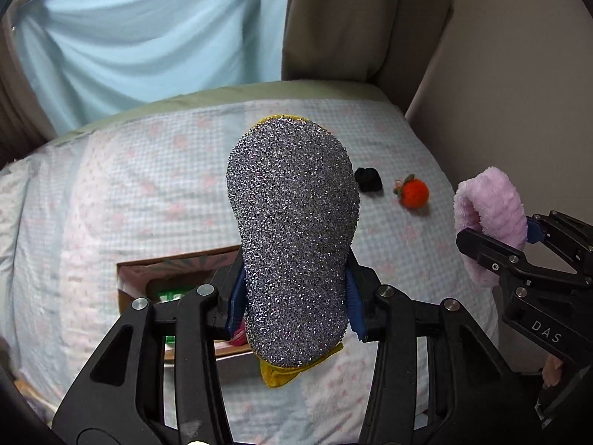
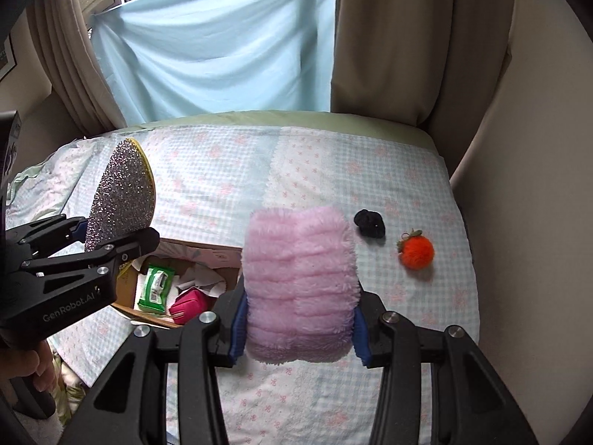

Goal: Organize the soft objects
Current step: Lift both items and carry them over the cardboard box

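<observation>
- Two grips we have on show: our left gripper [image 1: 294, 307] has its jaws clenched on the silver glitter scrubber [image 1: 292, 230], blue pads pressing both of its lower flanks.
- We see the scrubber standing up out of the jaws, its yellow backing [image 1: 280, 372] peeking out below and along the top edge.
- Our right gripper [image 2: 298, 328] has its jaws clamped on the pink fluffy pad [image 2: 300, 282], which bulges wide above and below the blue pads.
- From the right wrist view we catch the left gripper side-on at the left edge, scrubber tilted up out of it; from the left wrist view the pink pad shows at the right edge.
- Both items are held up off the bed [image 2: 296, 170], clear of its pale checked quilt.
- Below and between the two grippers we have an open cardboard box [image 2: 207, 256] lying on the quilt.
- Inside it we spot a green wipes pack [image 2: 155, 287], a magenta pouch [image 2: 189, 306] and some crumpled white paper.
- Out to the right on the quilt lie a black scrunchie [image 2: 368, 222] and, just beside it, an orange pompom [image 2: 415, 252] with a small green leaf, apart from each other.
- Behind the bed hangs a light blue sheet [image 2: 222, 55], with beige curtains [image 2: 400, 37] either side.
</observation>
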`<state>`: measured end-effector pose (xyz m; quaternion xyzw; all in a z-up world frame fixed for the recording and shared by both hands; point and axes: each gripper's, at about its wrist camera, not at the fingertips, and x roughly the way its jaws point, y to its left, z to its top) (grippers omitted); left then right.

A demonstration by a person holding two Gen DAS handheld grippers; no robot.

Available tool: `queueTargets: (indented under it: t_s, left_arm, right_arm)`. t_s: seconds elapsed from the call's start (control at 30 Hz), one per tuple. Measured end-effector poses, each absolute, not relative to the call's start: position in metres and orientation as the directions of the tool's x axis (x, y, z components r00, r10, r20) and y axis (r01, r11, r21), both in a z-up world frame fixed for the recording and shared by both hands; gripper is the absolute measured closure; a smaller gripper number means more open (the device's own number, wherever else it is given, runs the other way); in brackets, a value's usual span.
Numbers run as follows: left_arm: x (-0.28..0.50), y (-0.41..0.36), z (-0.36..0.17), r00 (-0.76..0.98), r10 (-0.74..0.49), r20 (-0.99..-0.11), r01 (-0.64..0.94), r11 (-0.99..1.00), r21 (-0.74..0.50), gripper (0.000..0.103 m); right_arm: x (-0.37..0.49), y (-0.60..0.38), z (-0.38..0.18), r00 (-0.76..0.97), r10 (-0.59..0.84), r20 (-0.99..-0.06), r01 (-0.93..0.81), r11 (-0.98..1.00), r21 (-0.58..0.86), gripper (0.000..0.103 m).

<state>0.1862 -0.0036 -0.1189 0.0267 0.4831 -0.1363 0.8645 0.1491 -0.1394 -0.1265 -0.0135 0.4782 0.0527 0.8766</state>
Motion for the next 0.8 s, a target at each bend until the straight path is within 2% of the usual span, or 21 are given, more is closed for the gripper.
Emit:
queueTargets:
  t_s: [0.3,0.53,0.8]
  left_arm:
    - [0.159,0.098,-0.122,0.5,-0.178,-0.848,0.203,0.975,-0.086,0.063]
    - [0.167,0.159,-0.144,0.461,-0.172,-0.871,0.188,0.978,-0.093,0.063]
    - [0.189,0.185,-0.186,0.344,-0.226,-0.912,0.272,0.953,-0.134,0.063]
  right_arm:
    - [0.15,-0.042,-0.128,0.526,0.162,-0.835,-0.184,0.98,0.075,0.061]
    - [0.159,0.006,-0.141,0.505,0.182,-0.844,-0.181,0.978,0.103,0.061]
    - [0.188,0.038,-0.186,0.394,0.219,-0.893,-0.143,0.974,0.176,0.061]
